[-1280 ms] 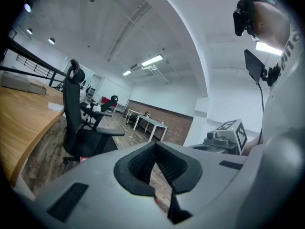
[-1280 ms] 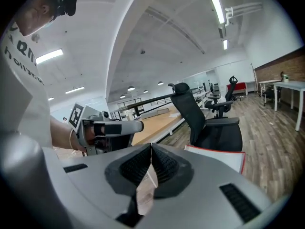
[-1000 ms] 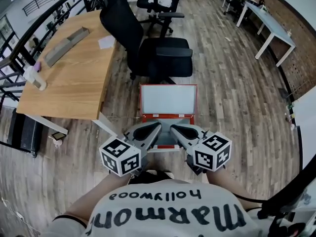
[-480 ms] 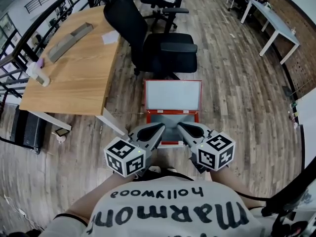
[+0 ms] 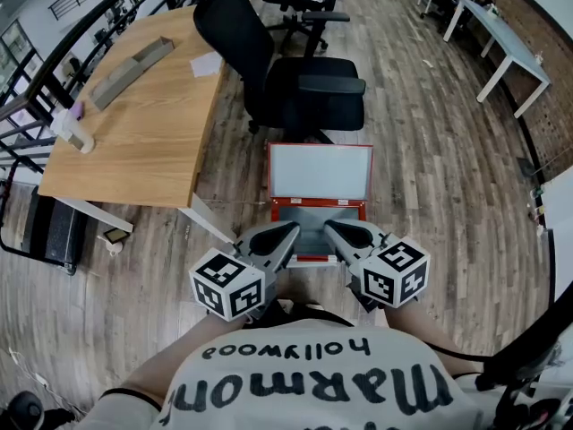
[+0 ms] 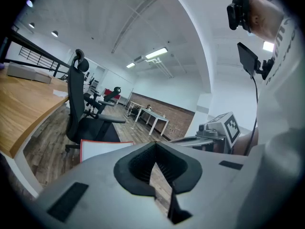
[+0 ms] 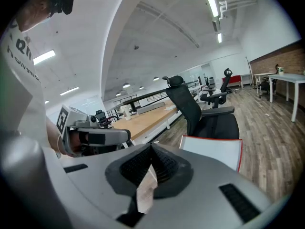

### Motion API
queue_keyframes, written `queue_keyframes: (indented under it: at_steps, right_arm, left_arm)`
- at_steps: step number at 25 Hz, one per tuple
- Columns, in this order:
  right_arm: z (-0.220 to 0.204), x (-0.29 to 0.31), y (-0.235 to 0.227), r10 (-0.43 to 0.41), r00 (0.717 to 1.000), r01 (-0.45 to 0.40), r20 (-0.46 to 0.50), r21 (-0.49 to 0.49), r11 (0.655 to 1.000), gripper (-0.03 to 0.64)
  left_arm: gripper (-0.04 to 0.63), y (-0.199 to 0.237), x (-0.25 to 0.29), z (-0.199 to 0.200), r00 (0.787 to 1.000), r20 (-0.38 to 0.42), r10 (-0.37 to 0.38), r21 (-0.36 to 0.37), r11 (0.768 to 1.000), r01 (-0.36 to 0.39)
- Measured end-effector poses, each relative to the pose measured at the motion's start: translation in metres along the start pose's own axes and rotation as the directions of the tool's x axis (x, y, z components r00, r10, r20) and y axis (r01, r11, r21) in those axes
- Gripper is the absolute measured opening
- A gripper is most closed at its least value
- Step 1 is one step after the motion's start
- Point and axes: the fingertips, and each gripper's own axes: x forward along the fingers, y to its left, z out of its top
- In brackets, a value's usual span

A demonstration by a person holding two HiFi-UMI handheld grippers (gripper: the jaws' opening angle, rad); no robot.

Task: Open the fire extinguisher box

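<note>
The red fire extinguisher box (image 5: 315,211) lies on the wooden floor in front of me. Its lid (image 5: 320,170) stands raised, the white inner face toward me, and the grey inside of the box shows below it. My left gripper (image 5: 291,231) and right gripper (image 5: 331,228) hang side by side just above the box's near edge, both shut with nothing between their pads. In the left gripper view the lid (image 6: 102,148) shows left of the shut left gripper (image 6: 155,145). The right gripper view has the lid (image 7: 214,151) to the right of the shut right gripper (image 7: 151,146).
A black office chair (image 5: 304,88) stands directly behind the raised lid. A wooden desk (image 5: 134,124) with a leg close to the box fills the left. More chairs and white tables (image 5: 501,34) stand at the back right. A railing runs along the far left.
The head view has shifted a little, so the box and the grippers sit slightly further right in the picture. The lid stays raised and both grippers stay shut.
</note>
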Motion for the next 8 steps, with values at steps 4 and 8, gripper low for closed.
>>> queue_keyframes:
  at_steps: [4, 8]
  right_arm:
    - [-0.001, -0.0001, -0.001, -0.003, 1.0, 0.003, -0.005, -0.001, 1.0, 0.009]
    - [-0.0027, -0.0013, -0.0008, -0.004, 1.0, 0.004, -0.01, 0.001, 1.0, 0.009]
  left_arm:
    - [0.006, 0.002, -0.0025, -0.001, 1.0, 0.0, 0.006, -0.006, 1.0, -0.006]
    - [0.005, 0.0024, -0.0042, -0.0037, 1.0, -0.004, 0.008, -0.017, 1.0, -0.008]
